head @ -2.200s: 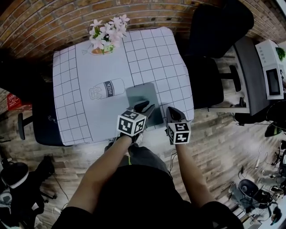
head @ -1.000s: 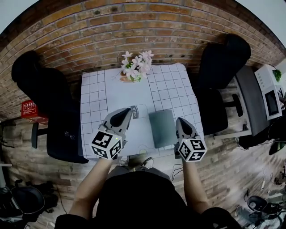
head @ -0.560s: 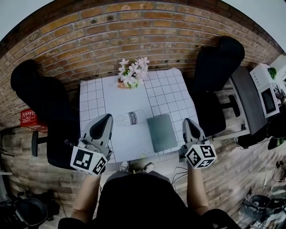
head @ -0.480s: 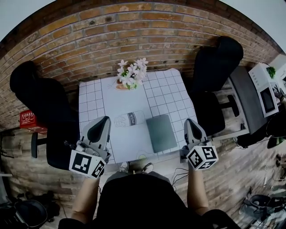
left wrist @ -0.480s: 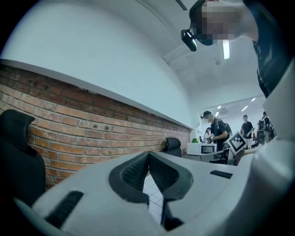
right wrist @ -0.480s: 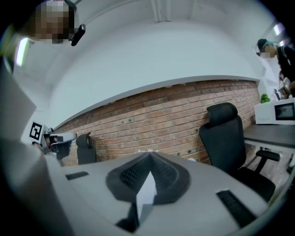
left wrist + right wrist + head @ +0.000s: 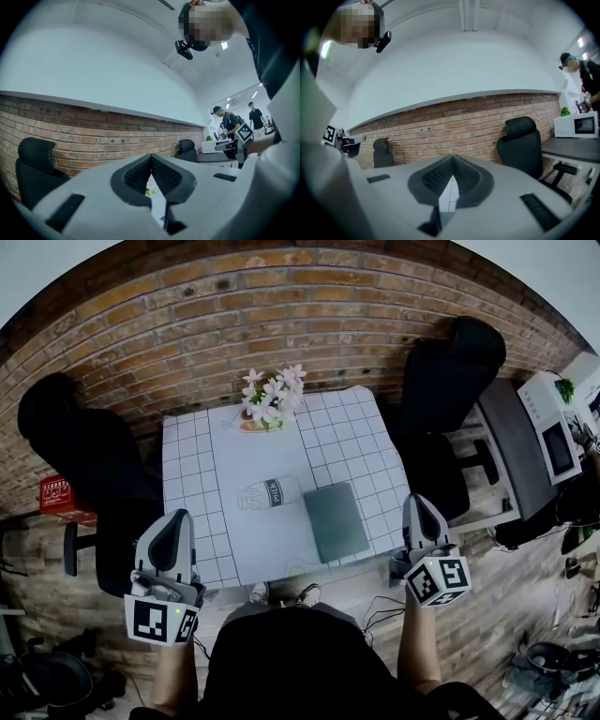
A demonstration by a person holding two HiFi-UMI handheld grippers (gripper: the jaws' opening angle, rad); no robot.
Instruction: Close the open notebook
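The notebook lies flat and closed on the tabletop, its grey-green cover facing up. It sits just ahead and to the left of the right gripper and well off to the right of the left gripper. Both grippers are held off the near edge of the tabletop, one at each side, touching nothing. In its own view each gripper has its jaws pressed together with nothing between them, and only a sliver of the checked cloth shows below the pads. Judged from how the cover lies, the closing looks done. The notebook seems thin and light, with a smooth cover stiff enough to keep flat, so it would probably slide on the cloth if pushed from the side. If it needed handling again, the free long edge opposite the spine would be the place to pinch, though which edge that is cannot be told here. The flowers stand far beyond both grippers.
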